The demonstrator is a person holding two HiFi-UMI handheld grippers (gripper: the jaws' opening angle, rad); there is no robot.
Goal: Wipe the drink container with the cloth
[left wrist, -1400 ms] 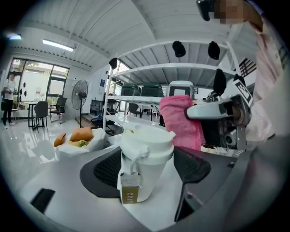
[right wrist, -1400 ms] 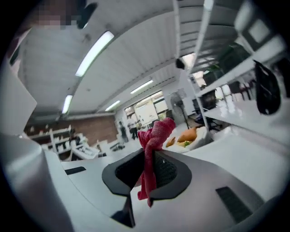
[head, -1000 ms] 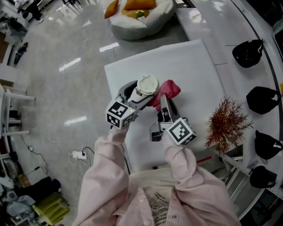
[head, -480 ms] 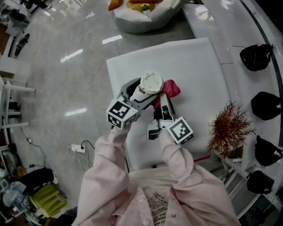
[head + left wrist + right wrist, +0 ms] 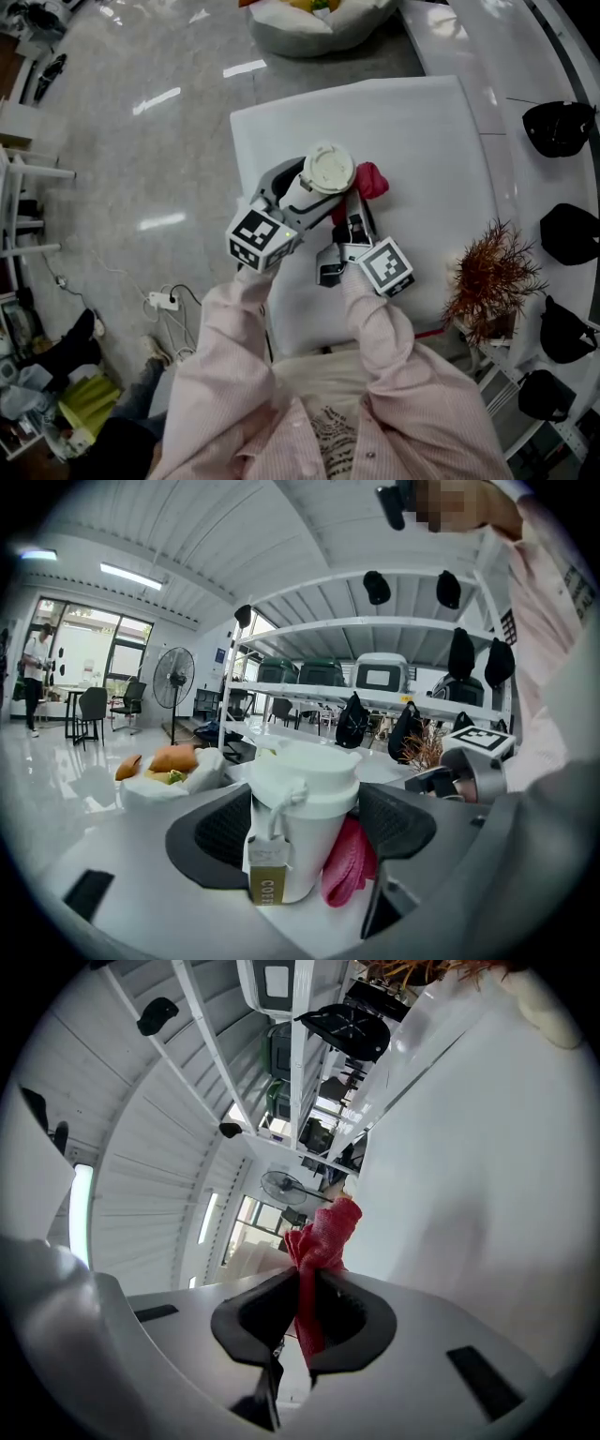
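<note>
Floor left of the counter (image 5: pixel 412 131): a power strip (image 5: pixel 161 300), too small to read any detail.

Left sleeve (image 5: pixel 225 356) reaches forward from the bottom edge. The left claw (image 5: pixel 302 832) is tilted, marker cube toward the head camera. Its jaws are set around a white lidded cup (image 5: pixel 329 169) and grip both sides of it. The cup is over the counter near its left edge; cannot tell whether its base rests on the counter. From above the lid hides most of the cup body and the claw's far jaw. A small tag (image 5: pixel 268 874) hangs on a string down the cup's front, print only partly readable.

A red cloth (image 5: pixel 368 180) sits just right of the cup, touching its side in the left gripper view.

The right claw (image 5: pixel 305 1321) is clamped narrow on the cloth, which sticks out past the jaws; its lower end is hidden behind them. The right sleeve (image 5: pixel 380 328) angles in toward the cup.

A dried plant (image 5: pixel 492 281) stands by the counter's right edge. Black caps (image 5: pixel 560 127) at far right are partly cut off.
</note>
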